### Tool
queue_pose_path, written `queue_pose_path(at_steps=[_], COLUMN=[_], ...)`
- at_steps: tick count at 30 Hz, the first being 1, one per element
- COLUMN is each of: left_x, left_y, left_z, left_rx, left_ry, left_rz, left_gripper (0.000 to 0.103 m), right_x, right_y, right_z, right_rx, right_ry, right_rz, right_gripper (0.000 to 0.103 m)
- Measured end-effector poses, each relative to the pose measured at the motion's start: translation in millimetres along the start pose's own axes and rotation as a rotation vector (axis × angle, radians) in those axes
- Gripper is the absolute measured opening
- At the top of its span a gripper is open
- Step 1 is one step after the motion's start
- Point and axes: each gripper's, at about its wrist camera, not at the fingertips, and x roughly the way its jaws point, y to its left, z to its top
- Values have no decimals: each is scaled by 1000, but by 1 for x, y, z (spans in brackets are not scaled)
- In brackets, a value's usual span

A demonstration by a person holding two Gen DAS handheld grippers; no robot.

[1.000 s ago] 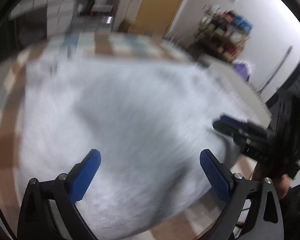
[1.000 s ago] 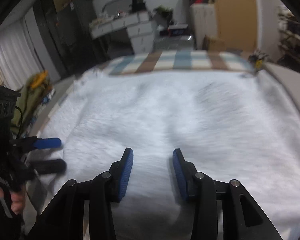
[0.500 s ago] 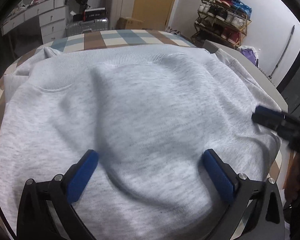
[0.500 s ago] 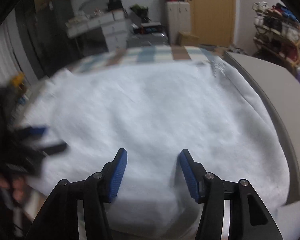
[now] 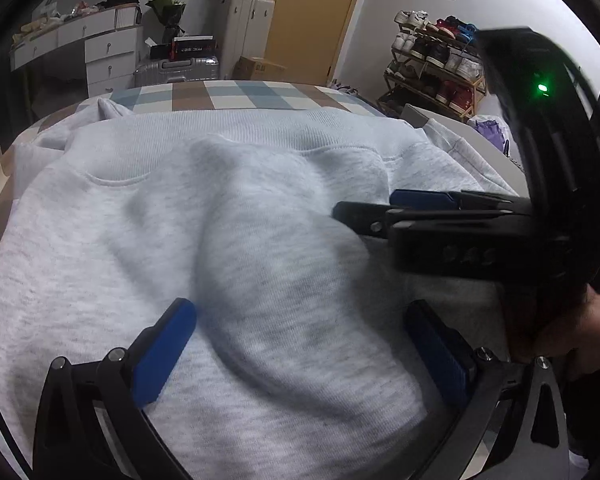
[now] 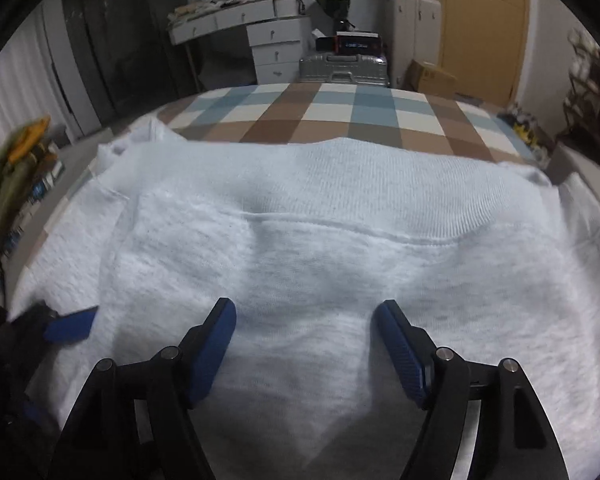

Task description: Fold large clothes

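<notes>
A large light-grey sweatshirt lies spread over the bed, its ribbed band at the far side. A soft raised ridge of cloth runs down its middle. My left gripper hovers open just over the near part of the ridge, and its pads press on nothing. My right gripper is over the same garment with its jaws opening and nothing pinched between them. In the left wrist view the right gripper reaches in from the right, held by a hand. The left gripper's blue fingertip shows at the right wrist view's left edge.
The bed has a brown, blue and white checked cover. Beyond its foot stand a silver suitcase, a white desk with drawers, a cardboard box and a wooden door. A shoe rack is at the right.
The right gripper has swung in over the sweatshirt toward the left gripper, and its jaws have widened. The left gripper sank a little, then held still.
</notes>
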Motion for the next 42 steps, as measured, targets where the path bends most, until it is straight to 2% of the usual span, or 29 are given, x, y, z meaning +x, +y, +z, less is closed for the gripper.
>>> queue_pose_path(at_steps=[2,5,7,8,9,10,11,12,16,17,18,19,20,22,26,28,29,31,34,35,38,41,42], left_x=[-2,-2,-3,-3,-3,-3,-2,-2,-3,-3,-3,-2,-3,-5,-20,-35,-48,-55,-37,-23,15,63,71], left_y=[2,3,2,1,2,2,1,1,1,0,1,1,1,1,2,2,0,-9,-32,-37,-38,-26,-24], left_z=[0,0,0,0,0,0,0,0,0,0,0,0,0,0,15,29,41,57,81,86,94,84,80], left_rx=[-9,-16,-13,-12,-14,-15,-15,-15,-17,-16,-15,-15,-16,-12,-31,-52,-62,-34,61,84,63,4,12], left_ry=[-5,-8,-6,-6,-7,-7,-7,-7,-7,-7,-7,-7,-7,-9,66,39,1,-19,26,60,138,317,314], left_rz=[-13,-25,-22,-21,-24,-25,-26,-25,-25,-24,-23,-23,-24,-31,-78,-109,-132,-146,-148,-170,-324,-320,-328], left_gripper=[102,102,102,102,102,102,102,102,102,102,102,102,102,102,102,102,102,102,102,102,102,101,100], right_x=[-20,-60,-76,-77,-70,-57,-47,-42,-46,-47,-50,-55,-64,-77,-105,-113,-120,-126,-130,-127,-129,-130,-131], right_y=[-15,-36,-51,-62,-71,-82,-90,-97,-98,-98,-104,-107,-113,-122,-122,-117,-116,-116,-122,-125,-143,-154,-154], right_z=[-3,-10,-13,-16,-18,-21,-26,-34,-37,-37,-39,-43,-48,-56,-65,-69,-73,-76,-78,-77,-85,-91,-91], right_rx=[74,92,96,101,110,137,165,192,195,199,216,232,268,317,301,285,278,275,302,318,387,438,439], right_ry=[-33,-167,-215,-212,-181,-126,-94,-111,-140,-146,-166,-186,-229,-302,-426,-474,-512,-550,-580,-588,-618,-638,-643], right_rz=[17,-118,-199,-252,-279,-286,-262,-228,-219,-204,-139,-98,-47,-25,16,31,39,68,113,132,195,240,243], right_gripper=[68,67,66,61,43,32,30,30,31,35,43,45,45,46,48,58,62,63,65,68,71,73,74])
